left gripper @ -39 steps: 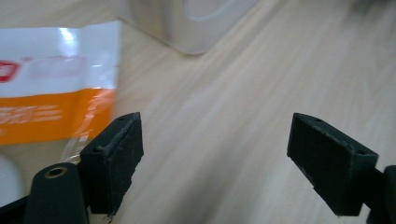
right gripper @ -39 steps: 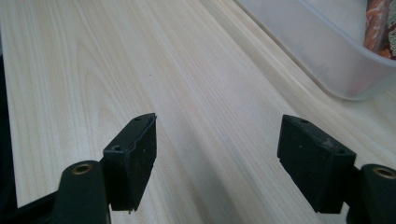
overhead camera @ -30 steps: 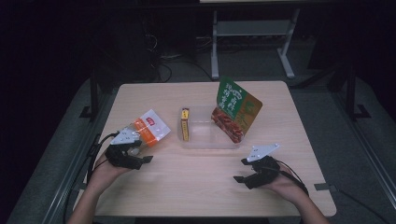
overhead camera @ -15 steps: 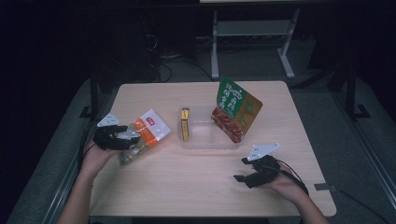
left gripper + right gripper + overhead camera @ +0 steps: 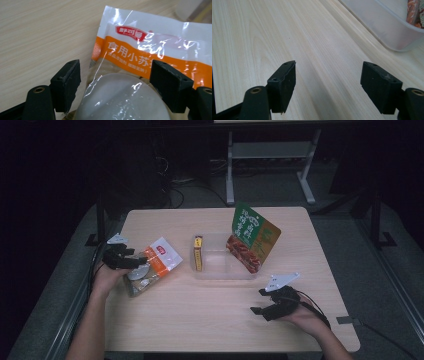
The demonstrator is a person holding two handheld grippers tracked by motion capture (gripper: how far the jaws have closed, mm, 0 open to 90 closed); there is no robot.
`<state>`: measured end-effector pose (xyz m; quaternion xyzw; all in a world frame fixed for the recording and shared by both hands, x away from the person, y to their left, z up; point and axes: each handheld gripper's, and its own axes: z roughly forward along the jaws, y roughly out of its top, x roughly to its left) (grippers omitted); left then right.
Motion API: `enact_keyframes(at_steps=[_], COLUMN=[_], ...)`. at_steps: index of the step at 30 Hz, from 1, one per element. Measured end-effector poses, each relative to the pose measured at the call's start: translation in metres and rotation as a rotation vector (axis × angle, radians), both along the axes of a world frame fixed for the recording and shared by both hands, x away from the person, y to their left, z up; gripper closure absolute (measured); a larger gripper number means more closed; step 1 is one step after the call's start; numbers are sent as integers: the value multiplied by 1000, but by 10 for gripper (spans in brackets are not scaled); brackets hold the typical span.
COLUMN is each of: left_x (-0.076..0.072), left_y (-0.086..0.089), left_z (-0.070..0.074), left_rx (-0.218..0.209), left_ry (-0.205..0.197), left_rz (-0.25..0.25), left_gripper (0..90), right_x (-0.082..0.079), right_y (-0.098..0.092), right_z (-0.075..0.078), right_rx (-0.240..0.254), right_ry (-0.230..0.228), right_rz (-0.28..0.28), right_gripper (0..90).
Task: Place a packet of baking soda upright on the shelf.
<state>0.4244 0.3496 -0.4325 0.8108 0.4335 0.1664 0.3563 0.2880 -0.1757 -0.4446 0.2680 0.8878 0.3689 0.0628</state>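
1. The left gripper [image 5: 131,261] is standing with its jaws spread wide, one on each side of the near end of a white-and-orange pouch [image 5: 154,266]; in the left gripper view [image 5: 115,82] the pads are not pressing on the film, and the jaws have just been closing a little with the pouch [image 5: 150,62] between them.
2. The right gripper [image 5: 260,302] is resting low over the bare wood with its jaws spread and nothing between them, as the right gripper view [image 5: 328,85] is showing.
3. Everything is lying on a pale wood-grain desk [image 5: 210,320], standing on a dark floor in a dim room, with a grey metal frame [image 5: 270,165] behind it.
4. A clear plastic tray [image 5: 220,267] is sitting at the middle of the desk; taking it as the landmark, a slim yellow box [image 5: 198,252] is standing just inside its left wall and a green-and-red snack bag [image 5: 252,240] is leaning in its right part.
5. The pouch is lying flat to the left of the tray, well apart from it, its printed top pointing toward the tray and its clear, rounded end sitting between the left gripper's jaws.
6. The right gripper is hovering in front of the tray's right corner, near it but not touching; the tray's wall [image 5: 384,27] is showing ahead of its jaws.
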Motion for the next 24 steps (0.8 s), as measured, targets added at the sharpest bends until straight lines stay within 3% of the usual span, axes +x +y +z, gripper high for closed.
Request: enact_keyframes(at_steps=[4, 6, 8, 11, 16, 20, 24], left_x=[7, 10, 11, 10, 9, 9, 7], left_y=[4, 6, 8, 11, 7, 9, 12], left_z=[-9, -15, -19, -19, -20, -22, -20], left_rx=[-26, -11, -54, -69, -19, -43, -35], left_ry=[17, 46, 69, 95, 94, 116, 123], left_rz=[7, 5, 6, -22, -25, -39, -37], left_gripper=[262, 268, 269, 320, 382, 473, 598], right_x=[0, 0, 0, 0, -2, -2, -1], right_y=[-1, -2, -2, -1, -1, -2, -1], right_z=[-1, -1, -1, -1, -1, 0, -1], right_rx=[1, 0, 1, 1, -2, -2, -3], right_ry=[-1, -1, 0, 0, 2, -5, -3], right_rz=[4, 4, 3, 6, 5, 3, 2], right_gripper=[279, 279, 279, 280, 282, 287, 290])
